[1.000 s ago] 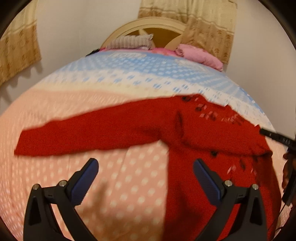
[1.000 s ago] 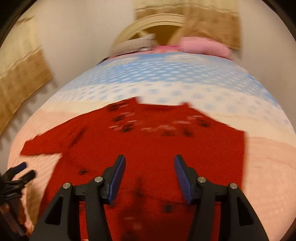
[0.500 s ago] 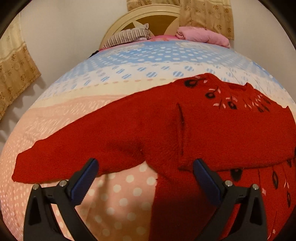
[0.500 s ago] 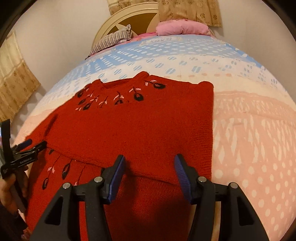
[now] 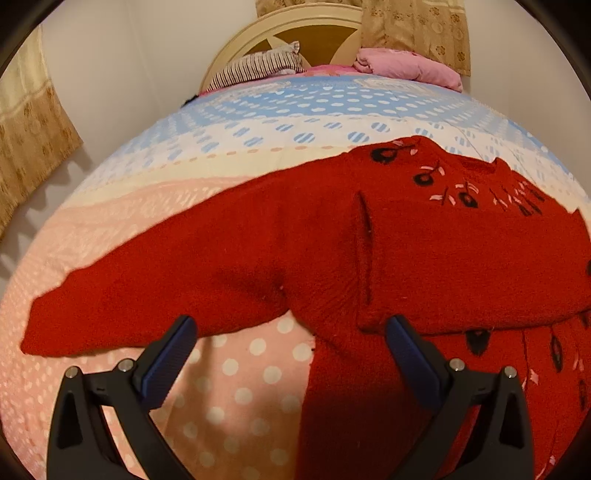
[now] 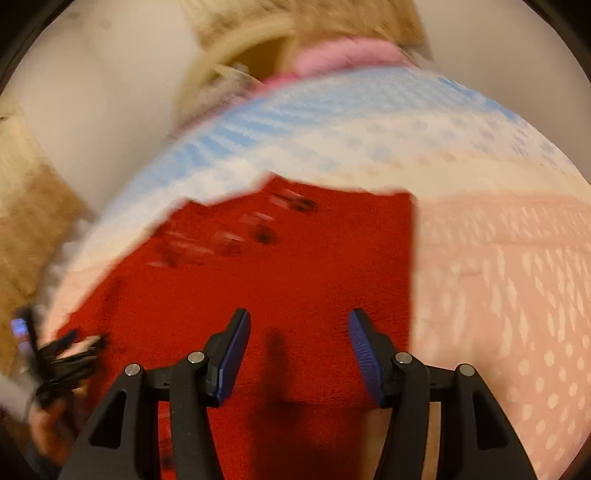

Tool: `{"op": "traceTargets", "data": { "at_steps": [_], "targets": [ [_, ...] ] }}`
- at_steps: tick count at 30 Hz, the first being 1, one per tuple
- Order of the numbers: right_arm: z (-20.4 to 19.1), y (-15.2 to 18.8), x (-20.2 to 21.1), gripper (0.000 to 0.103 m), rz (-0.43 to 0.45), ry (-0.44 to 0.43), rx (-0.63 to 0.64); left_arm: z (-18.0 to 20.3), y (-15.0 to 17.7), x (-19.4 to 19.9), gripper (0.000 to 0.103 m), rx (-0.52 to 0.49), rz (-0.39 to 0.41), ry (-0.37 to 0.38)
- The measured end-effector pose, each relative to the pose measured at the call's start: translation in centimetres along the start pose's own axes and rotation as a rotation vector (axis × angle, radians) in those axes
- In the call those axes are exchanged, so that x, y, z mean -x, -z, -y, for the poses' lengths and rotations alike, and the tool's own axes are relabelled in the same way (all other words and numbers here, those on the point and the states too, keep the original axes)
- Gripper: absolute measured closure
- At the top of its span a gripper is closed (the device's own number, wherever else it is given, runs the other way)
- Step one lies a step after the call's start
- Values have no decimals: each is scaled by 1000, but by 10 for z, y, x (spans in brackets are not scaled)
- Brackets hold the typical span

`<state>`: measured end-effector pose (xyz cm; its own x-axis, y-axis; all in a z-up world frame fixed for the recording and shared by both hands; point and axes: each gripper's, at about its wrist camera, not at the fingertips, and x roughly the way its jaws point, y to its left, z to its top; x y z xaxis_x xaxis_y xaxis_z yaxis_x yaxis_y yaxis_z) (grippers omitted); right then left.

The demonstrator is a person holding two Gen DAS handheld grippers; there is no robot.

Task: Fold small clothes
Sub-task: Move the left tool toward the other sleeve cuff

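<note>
A small red knitted sweater (image 5: 369, 251) with black and pink embroidery lies flat on the bed. Its one sleeve (image 5: 147, 291) stretches out to the left, and another sleeve is folded across the chest. My left gripper (image 5: 291, 328) hovers open just above the armpit area, nothing between its fingers. In the blurred right wrist view the sweater (image 6: 288, 273) fills the middle, its straight right edge toward the pink sheet. My right gripper (image 6: 299, 321) stands open over the sweater's lower body, holding nothing. The left gripper (image 6: 62, 354), held in a hand, shows at the left edge.
The bed has a dotted cover (image 5: 229, 373), pink near me, cream and blue farther off. A striped pillow (image 5: 258, 66) and a pink pillow (image 5: 410, 66) lie by the round headboard (image 5: 295, 33). Curtains (image 5: 29, 136) hang on the wall at left.
Both grippers dropped closer to the sweater over the last second. The right gripper kept shifting and its view is now blurred; the left view has barely changed in the last half second.
</note>
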<state>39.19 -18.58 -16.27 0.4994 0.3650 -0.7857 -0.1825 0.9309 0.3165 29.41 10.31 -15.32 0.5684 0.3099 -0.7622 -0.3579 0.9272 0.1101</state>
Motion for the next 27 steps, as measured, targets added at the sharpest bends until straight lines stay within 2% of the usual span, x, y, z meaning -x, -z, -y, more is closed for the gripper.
{"op": "traceTargets", "data": {
  "at_steps": [2,3,6,9,11,13,14,15,17,20,24,27],
  "targets": [
    [1,1,6,46,26,-8,-33,-4,0,-3,0,25,-14,31],
    [-4,1,10,46,26,26,-33,-7,1,-4,0,39,-23,49],
    [-36,3,18,46,27,89,58,-14,1,-6,0,88,-31,85],
    [-72,7,20,46,27,15,133,-17,3,-5,0,116,-23,76],
    [-98,14,9,41,-14,-73,169,-17,4,-2,0,123,-12,58],
    [-124,27,-10,41,-60,-131,233,-20,5,-1,0,138,-16,33],
    [-134,33,-21,40,-87,-123,269,-22,6,-2,0,148,-21,36],
    [-143,43,-28,37,-65,-71,322,-25,6,-2,0,157,-25,41],
    [-157,57,-30,22,-23,-27,398,-30,9,-1,0,177,-24,51],
    [-164,63,-30,21,-8,21,443,-38,12,5,0,211,-7,66],
    [-156,65,-26,21,-1,-9,419,-48,20,5,0,244,-34,92],
    [-158,66,-27,21,7,5,430,-53,26,10,0,248,-28,95]
  ]
}}
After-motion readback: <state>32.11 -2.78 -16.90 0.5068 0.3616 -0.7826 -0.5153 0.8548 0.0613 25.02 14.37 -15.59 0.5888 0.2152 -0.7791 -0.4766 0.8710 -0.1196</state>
